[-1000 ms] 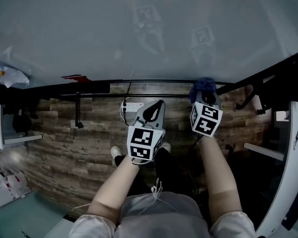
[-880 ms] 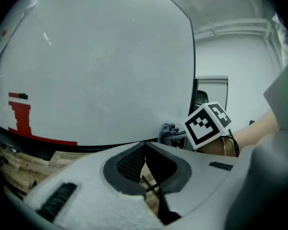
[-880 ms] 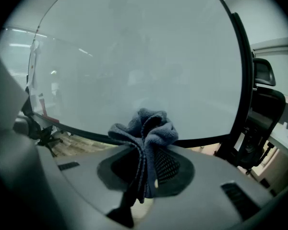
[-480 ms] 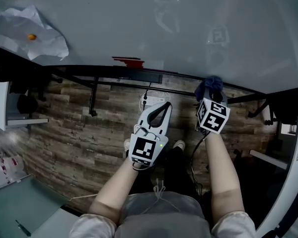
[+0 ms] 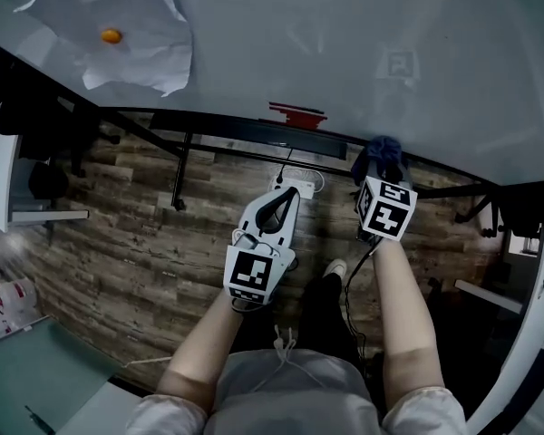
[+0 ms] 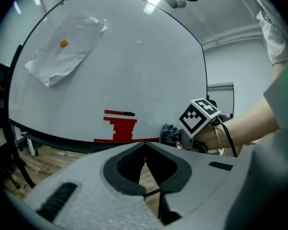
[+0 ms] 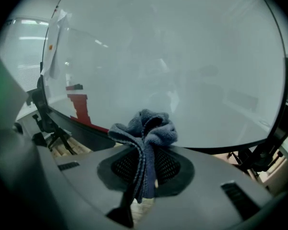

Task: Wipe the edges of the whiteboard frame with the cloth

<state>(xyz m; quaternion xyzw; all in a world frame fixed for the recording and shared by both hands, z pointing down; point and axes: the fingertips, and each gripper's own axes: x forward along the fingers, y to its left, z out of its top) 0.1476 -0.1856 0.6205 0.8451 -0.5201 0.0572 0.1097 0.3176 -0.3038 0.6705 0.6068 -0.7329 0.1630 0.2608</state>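
Two grippers are up before the whiteboard (image 5: 344,43); the right gripper (image 5: 376,172) has its jaws clamped on a dark blue cloth (image 5: 382,151), whose bunched end bulges out past the fingertips and sits at the black frame (image 5: 227,127) along the board's lower edge, just right of a red stepped marking (image 5: 297,114); whether the cloth presses on the frame I cannot tell; the left gripper (image 5: 286,194) hangs below that edge over the wood-plank floor (image 5: 136,234), its jaws together with nothing between them; near the board's upper left corner a crumpled sheet of paper (image 5: 118,25) is pinned under a small orange magnet (image 5: 111,35).
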